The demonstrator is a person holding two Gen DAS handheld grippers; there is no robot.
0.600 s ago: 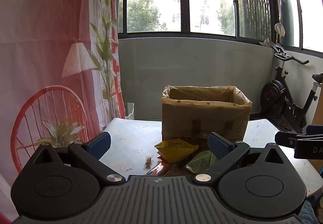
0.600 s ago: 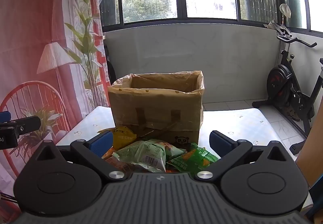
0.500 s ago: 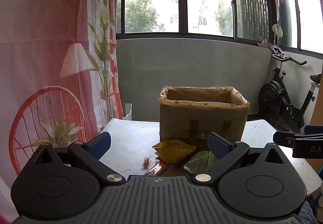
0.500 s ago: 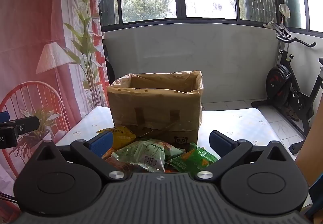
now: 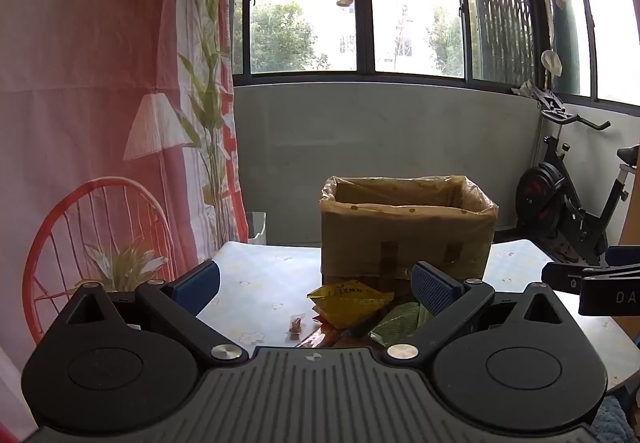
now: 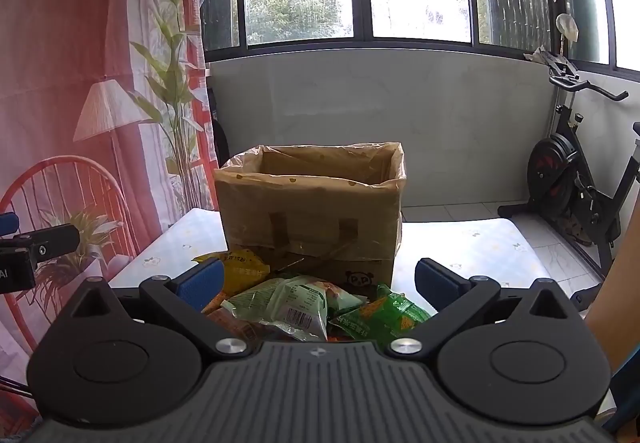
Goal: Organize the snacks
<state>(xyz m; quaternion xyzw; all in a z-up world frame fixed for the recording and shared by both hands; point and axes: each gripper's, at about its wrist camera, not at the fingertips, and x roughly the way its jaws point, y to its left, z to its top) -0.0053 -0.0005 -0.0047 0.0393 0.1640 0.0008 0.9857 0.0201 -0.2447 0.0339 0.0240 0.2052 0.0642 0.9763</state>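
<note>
A brown cardboard box (image 5: pixel 404 243) lined with a plastic bag stands open on the table; it also shows in the right wrist view (image 6: pixel 312 219). A pile of snack packets lies in front of it: a yellow packet (image 5: pixel 350 301), a green packet (image 5: pixel 396 325), a pale green packet (image 6: pixel 288 303) and a bright green packet (image 6: pixel 380 317). My left gripper (image 5: pixel 314 285) is open and empty above the pile's left side. My right gripper (image 6: pixel 318 279) is open and empty above the pile. Each gripper's tip shows at the edge of the other's view.
The table (image 5: pixel 260 283) has a pale flowered cover (image 6: pixel 472 247). A small brown scrap (image 5: pixel 295 323) lies left of the pile. A printed red curtain (image 5: pixel 100 123) hangs at the left. An exercise bike (image 6: pixel 576 187) stands at the right. Laundry hangs above the windows.
Both views have shifted only slightly; the box sits a touch lower and left in the left wrist view. Both grippers stay open and nothing was taken hold of.
</note>
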